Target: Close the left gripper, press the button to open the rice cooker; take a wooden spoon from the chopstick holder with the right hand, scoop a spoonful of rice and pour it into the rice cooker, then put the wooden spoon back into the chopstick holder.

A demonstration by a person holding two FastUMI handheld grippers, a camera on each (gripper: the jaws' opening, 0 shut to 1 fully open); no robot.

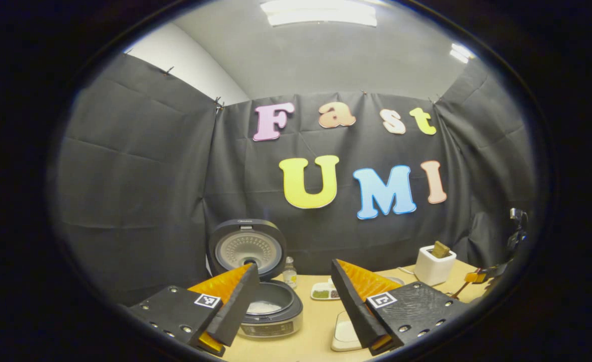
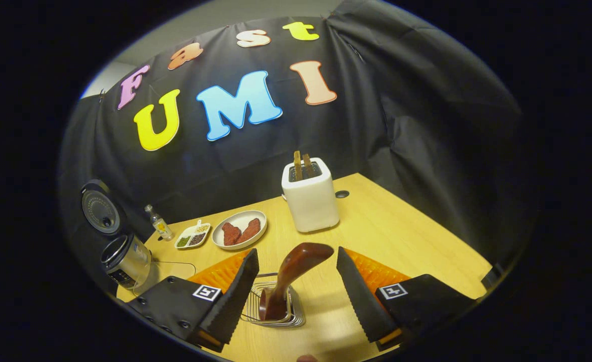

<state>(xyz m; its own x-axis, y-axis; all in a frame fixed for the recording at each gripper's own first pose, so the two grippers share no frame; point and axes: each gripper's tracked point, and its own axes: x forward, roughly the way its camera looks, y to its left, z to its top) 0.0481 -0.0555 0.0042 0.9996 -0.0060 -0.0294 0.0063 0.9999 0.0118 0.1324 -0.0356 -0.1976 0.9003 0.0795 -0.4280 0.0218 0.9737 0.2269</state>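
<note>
One rice cooker [image 2: 124,259]; one toaster [image 2: 311,200]; one wooden spoon [image 2: 290,279]; one wire chopstick holder [image 2: 296,310]; one small bottle [image 2: 159,228]; one plate [image 2: 224,243] bearing apparently two reddish pieces [image 2: 240,232]; one divided condiment dish [image 2: 193,236].

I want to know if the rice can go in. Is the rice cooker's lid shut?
No, in the left gripper view the lid stands tipped up behind the rice cooker, and you can see down into the open pot.

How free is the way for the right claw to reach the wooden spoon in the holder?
Probably free, yes. The right claw is open, with the wooden spoon standing between its fingers in the wire chopstick holder. Nothing stands between them; the toaster and the plate lie farther back.
</note>
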